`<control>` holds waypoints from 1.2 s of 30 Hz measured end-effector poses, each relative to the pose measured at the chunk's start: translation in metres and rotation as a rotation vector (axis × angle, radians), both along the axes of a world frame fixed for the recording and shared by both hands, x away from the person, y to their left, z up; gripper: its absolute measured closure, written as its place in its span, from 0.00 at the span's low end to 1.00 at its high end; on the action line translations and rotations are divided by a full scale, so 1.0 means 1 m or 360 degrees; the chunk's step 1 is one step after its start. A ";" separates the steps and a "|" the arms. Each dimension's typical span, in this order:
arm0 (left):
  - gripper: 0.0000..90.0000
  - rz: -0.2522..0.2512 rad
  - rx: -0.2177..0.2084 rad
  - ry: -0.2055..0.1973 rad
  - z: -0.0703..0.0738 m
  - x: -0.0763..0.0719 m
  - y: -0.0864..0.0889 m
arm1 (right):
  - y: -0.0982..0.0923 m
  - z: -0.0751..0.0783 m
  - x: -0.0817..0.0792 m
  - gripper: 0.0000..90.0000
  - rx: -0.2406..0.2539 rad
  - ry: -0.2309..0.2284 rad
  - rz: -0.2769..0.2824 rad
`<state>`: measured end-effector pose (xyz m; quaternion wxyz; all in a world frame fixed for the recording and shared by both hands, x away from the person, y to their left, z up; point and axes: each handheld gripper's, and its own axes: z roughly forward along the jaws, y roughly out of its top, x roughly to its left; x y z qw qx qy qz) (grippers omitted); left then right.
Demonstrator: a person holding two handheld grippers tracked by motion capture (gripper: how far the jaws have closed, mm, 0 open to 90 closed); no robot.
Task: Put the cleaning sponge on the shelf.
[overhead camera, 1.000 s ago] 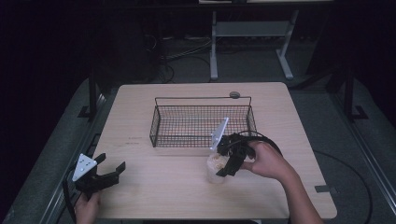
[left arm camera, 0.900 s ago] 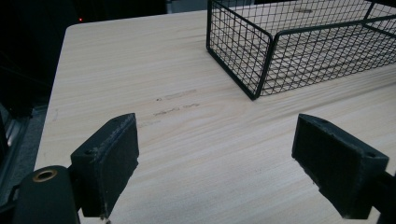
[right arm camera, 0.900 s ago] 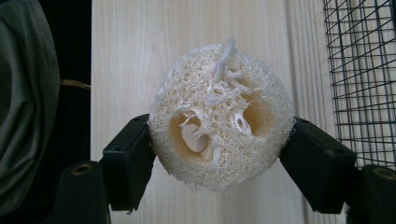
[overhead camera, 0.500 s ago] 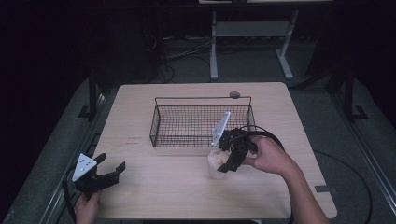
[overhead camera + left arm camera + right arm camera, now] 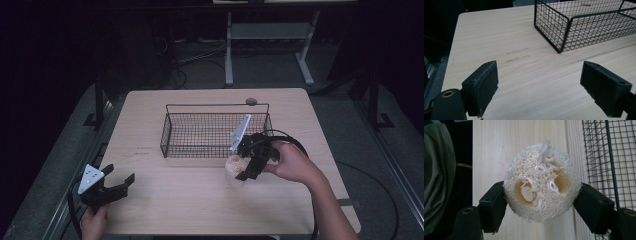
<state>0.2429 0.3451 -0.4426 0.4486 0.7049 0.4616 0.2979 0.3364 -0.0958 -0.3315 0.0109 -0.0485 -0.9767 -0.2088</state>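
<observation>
Right tool (image 5: pixel 239 167) clamped on the loofah (image 5: pixel 541 187), centre-right of the high view, just in front of the wire basket (image 5: pixel 172 131), left tool (image 5: pixel 116 178) gaping empty, lower left over the bench (image 5: pixel 150 210)

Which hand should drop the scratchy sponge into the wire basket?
Probably the right. The right gripper already clamps the pale round loofah sponge beside the black wire basket. The left gripper sits open, far off.
</observation>
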 end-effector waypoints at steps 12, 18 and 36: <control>0.16 0.0000 -0.0004 0.0002 0.000 0.000 -0.001 | -0.004 0.016 0.014 0.31 0.0021 -0.0018 -0.0026; 0.15 -0.0003 0.0001 0.0007 0.000 0.000 0.000 | -0.002 0.027 0.027 0.31 0.0019 -0.0026 -0.0041; 0.15 -0.0004 -0.0002 0.0009 -0.001 0.001 0.000 | 0.006 0.035 0.062 0.31 0.0052 -0.0014 -0.0091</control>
